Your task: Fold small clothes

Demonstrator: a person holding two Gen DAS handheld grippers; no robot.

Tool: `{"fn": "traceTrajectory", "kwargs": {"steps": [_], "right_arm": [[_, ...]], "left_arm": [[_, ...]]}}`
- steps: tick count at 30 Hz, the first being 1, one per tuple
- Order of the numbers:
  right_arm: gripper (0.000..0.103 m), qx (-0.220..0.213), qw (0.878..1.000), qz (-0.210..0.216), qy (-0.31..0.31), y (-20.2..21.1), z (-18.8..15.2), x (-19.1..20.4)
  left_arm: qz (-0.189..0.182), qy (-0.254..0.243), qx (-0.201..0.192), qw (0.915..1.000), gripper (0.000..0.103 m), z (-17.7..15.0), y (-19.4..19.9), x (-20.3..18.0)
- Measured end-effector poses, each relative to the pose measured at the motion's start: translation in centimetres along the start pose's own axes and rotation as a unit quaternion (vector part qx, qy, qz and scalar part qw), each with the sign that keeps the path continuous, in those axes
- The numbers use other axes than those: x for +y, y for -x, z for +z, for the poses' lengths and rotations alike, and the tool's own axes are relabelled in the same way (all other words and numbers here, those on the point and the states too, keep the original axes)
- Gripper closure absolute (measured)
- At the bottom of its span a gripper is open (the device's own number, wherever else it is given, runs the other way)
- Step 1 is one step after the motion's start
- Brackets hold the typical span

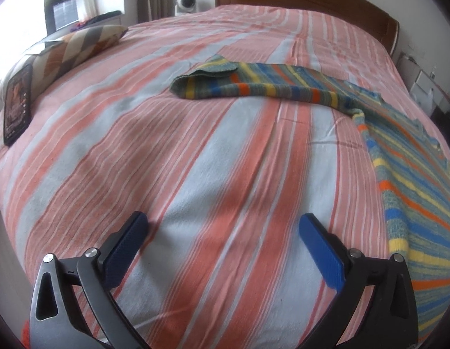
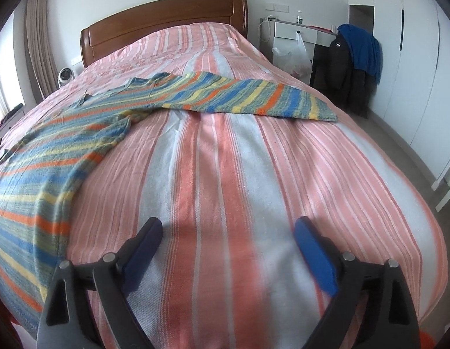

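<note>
Sweater (image 1: 283, 87) spread on bed (image 1: 195, 174); phone, perhaps, (image 1: 17, 104) beside pillow (image 1: 76, 46).

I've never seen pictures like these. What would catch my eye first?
Probably the bright striped knitted sweater, spread flat across the pink-and-white striped bedspread with both sleeves stretched out sideways. Next, the blue-padded fingers at the bottom of each view, wide apart with nothing between them, over bare bedspread.

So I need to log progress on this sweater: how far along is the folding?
Done: the striped sweater lies spread on the bed, sleeves stretched out to both sides. In hand: nothing; the left gripper and right gripper are open and empty over bare bedspread. Left: every fold; no sleeve or hem is turned in yet.
</note>
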State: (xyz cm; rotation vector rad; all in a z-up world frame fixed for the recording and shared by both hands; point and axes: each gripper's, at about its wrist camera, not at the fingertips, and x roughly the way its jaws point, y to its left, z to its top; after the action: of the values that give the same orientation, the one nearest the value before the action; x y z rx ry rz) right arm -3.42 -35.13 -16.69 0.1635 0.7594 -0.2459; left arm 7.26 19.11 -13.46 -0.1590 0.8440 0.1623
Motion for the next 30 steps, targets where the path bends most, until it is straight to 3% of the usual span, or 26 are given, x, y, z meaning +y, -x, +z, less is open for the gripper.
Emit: {"fn": "traceTrajectory", "kwargs": {"steps": [13, 30], "right_arm": [[0.007, 0.002, 1.000, -0.007, 0.010, -0.3, 0.1, 0.5], [0.006, 0.001, 1.000, -0.010, 0.013, -0.4, 0.0, 0.8]], "left_arm": [[0.024, -0.028, -0.002, 0.9993, 0.000, -0.1, 0.0, -1.0], [0.025, -0.036, -0.006, 0.9990, 0.000, -0.3, -0.2, -1.2]]}}
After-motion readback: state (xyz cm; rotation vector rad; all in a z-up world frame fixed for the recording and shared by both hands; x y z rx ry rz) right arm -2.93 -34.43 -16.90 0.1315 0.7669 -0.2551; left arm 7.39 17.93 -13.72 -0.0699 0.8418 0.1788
